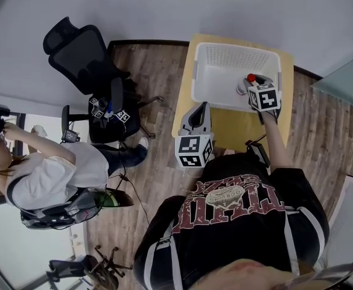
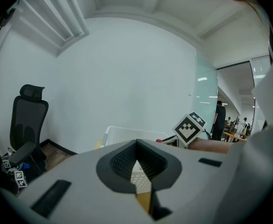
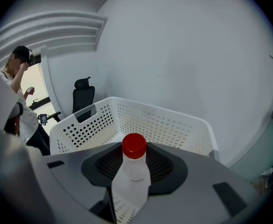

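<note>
The risk lies in the grip on the bottle (image 3: pixel 130 183). It is clear, smooth plastic, caught by its body below the neck. If the squeeze is light, it could likely slide or swing between the jaws. Too hard a squeeze could dent the thin wall. The free gripper is too far off to steady it.

Closest to the person's chest, the left gripper (image 1: pixel 200 109) hangs at the near left corner of the yellow table (image 1: pixel 236 128). Its jaws are drawn together, with only a thin wedge of light between them, and nothing sits in that gap. It touches nothing and points toward the basket (image 1: pixel 195 71).

Farther out, at the end of the outstretched arm, the right gripper (image 1: pixel 254 88) is pinched on the bottle. The jaws are spread only as wide as its body, one on each side. The bottle stands upright with its red cap (image 3: pixel 134 146) on top, toward the basket's right end and inside its rim. No view shows whether its base touches the perforated floor.

The white basket sits at the far side of the table, close to the wall. Well off to the left are a black office chair (image 1: pixel 82 56) and another person (image 1: pixel 49 177) on the wooden floor.
</note>
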{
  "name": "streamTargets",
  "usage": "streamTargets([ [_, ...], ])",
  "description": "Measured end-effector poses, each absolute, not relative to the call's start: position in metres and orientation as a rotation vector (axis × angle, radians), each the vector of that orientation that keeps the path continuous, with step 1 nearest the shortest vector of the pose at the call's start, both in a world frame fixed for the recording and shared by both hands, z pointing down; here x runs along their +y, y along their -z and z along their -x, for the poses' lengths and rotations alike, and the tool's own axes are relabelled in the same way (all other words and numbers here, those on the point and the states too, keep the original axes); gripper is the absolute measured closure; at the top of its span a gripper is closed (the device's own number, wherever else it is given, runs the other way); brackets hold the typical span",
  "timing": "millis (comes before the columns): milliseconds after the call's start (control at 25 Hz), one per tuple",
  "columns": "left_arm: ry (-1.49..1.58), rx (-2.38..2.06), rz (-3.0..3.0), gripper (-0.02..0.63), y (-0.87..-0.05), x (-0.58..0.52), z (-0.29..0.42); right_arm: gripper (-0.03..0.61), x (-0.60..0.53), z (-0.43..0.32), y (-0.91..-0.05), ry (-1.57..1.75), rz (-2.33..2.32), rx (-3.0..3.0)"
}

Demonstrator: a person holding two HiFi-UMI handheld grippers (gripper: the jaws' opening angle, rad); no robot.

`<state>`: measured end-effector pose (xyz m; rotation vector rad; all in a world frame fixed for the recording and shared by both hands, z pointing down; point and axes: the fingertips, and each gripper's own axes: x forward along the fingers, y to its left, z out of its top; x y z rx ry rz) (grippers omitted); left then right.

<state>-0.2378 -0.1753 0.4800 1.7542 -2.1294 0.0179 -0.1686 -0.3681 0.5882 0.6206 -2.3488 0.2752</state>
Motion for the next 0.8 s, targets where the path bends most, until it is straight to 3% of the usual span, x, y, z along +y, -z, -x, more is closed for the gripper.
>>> streamTargets([
  [800,-0.038,-2.101,-1.836,0.581,-0.472,-0.173,0.207,0.416,-0.341,0.151,-0.546,-0.233,-0.588,-2.446],
])
